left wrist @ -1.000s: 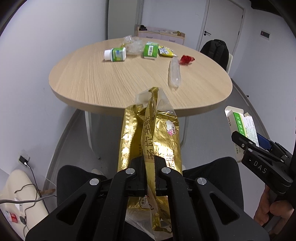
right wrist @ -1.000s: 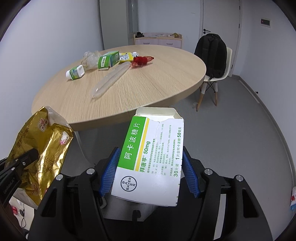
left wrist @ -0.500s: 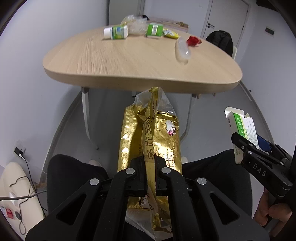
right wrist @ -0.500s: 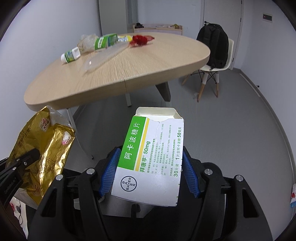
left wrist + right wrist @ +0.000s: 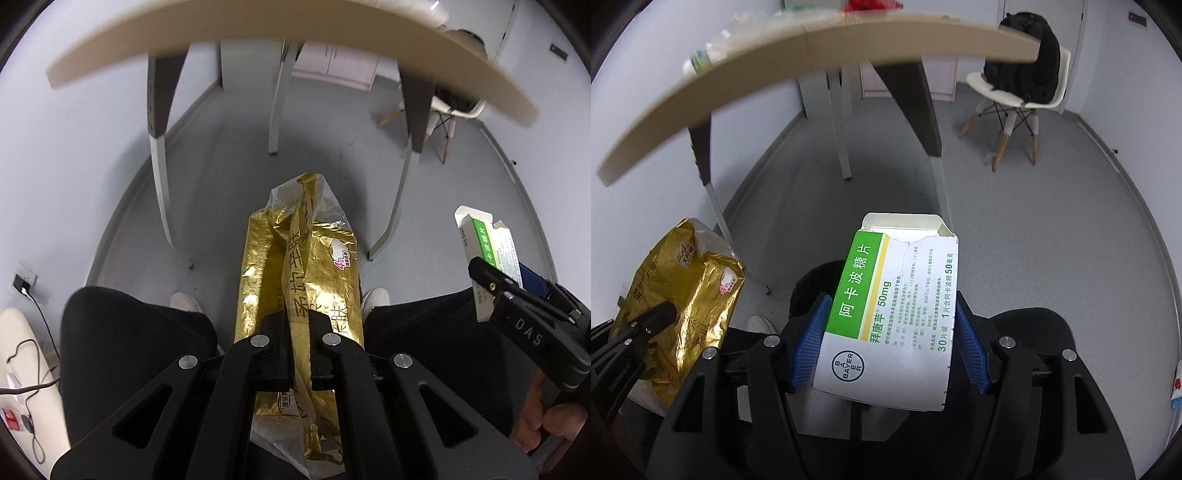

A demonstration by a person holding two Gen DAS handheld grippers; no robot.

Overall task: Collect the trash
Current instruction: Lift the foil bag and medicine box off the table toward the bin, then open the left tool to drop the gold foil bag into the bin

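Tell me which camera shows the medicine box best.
The right wrist view: the medicine box sits centered, printed face toward the lens, clamped between the right gripper's blue pads. The left wrist view shows only its narrow edge and open flap at the right margin, partly hidden behind that gripper.

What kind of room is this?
Probably a small office or meeting room: a round wooden table, a white chair with a backpack on it, plain white walls and grey floor, and a low cabinet at the back.
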